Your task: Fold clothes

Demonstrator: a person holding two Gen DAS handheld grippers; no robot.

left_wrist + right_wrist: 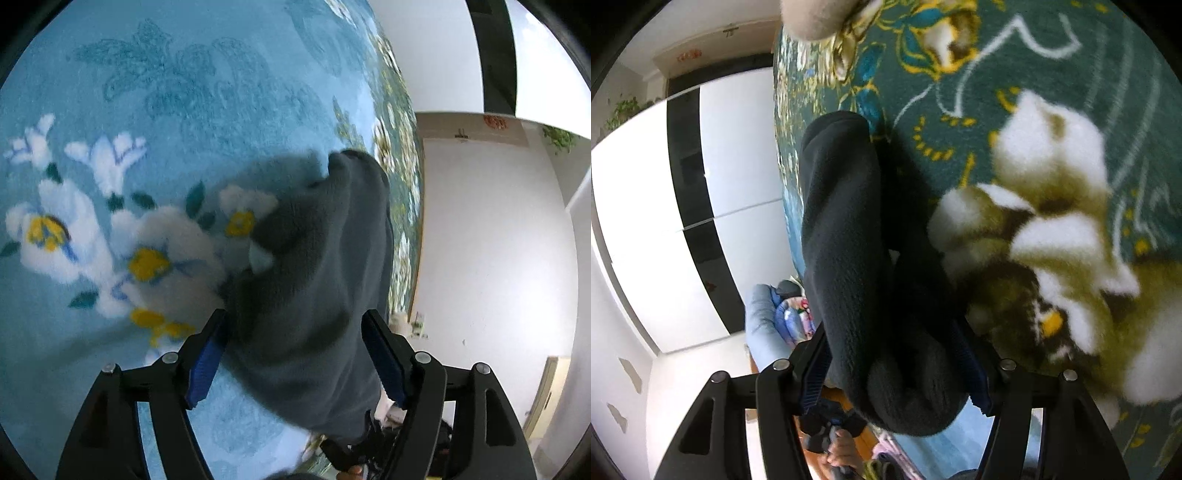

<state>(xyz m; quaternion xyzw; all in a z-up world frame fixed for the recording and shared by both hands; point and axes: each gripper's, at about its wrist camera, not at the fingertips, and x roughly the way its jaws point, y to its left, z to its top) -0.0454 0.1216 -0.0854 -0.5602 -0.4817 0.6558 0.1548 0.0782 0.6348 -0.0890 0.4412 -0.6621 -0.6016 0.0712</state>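
- My left gripper (295, 354) has its two blue-padded fingers (205, 363) spread wide, with a bunched fold of the dark grey fleece garment (314, 258) lying between them. I see a gap beside each pad, so I judge that it straddles the cloth and does not pinch it.
- My right gripper (894, 365) has the same garment (846, 229) packed thickly between its fingers. The left pad (816, 373) lies against the fleece and the right one is mostly buried by it. I read this as a grip on a thick roll of cloth, though the jaws stand far apart because of the bulk.
- The garment sits over the edge of a plush floral blanket: light blue with white and yellow flowers (147, 110) in the left view, dark teal with cream flowers (1052, 184) in the right.
- It runs away from both cameras as one long ridge, so I judge I have it by one end to draw it straight before folding.
- No flat fold shows yet, so the task looks early.
- Fleece this thick may slip free of the loose left side.
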